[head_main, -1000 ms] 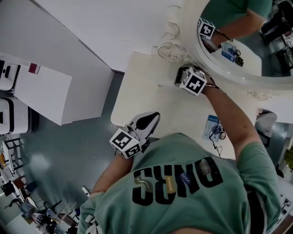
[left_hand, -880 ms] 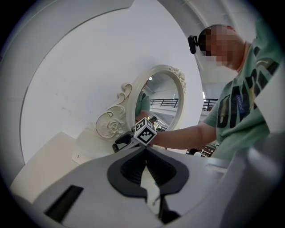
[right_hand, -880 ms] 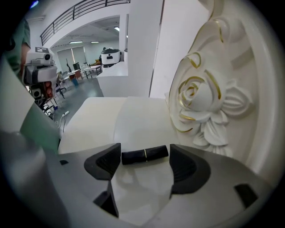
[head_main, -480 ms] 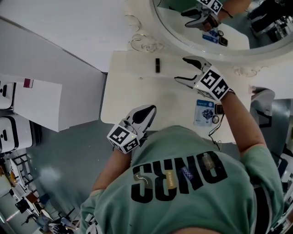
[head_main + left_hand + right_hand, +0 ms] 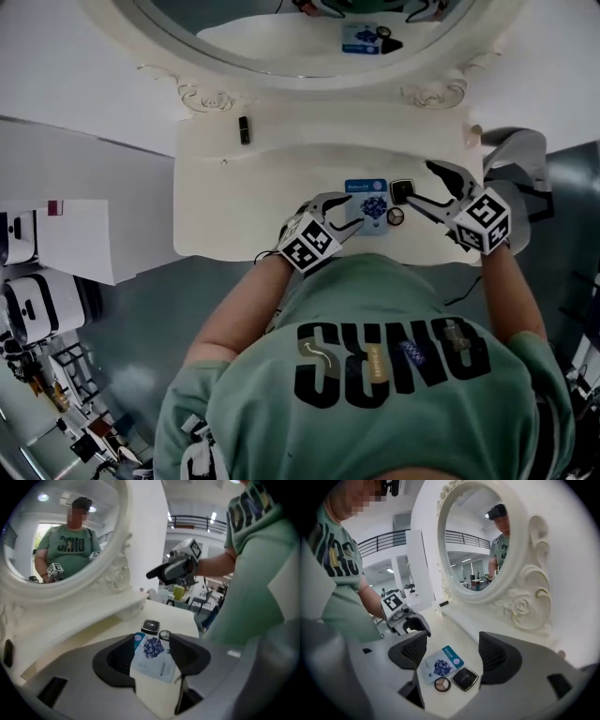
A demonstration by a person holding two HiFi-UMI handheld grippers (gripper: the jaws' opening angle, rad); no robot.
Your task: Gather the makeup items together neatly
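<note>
Your left gripper has just been opening its fingers; they stand spread at the edge of the blue sachet, pinching nothing. Your right gripper hovers spread and empty above the black compact and round pan. Those three already sit close together on the worktop. The dark tube lies well apart by the mirror, so fetching it looks next.

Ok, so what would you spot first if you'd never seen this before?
The big white mirror with curly carved trim, at the back of the cream table. Next, a little huddle near the front edge: a blue packet, a black square compact and a small round palette. One dark tube sits alone on the shelf below the mirror.
</note>
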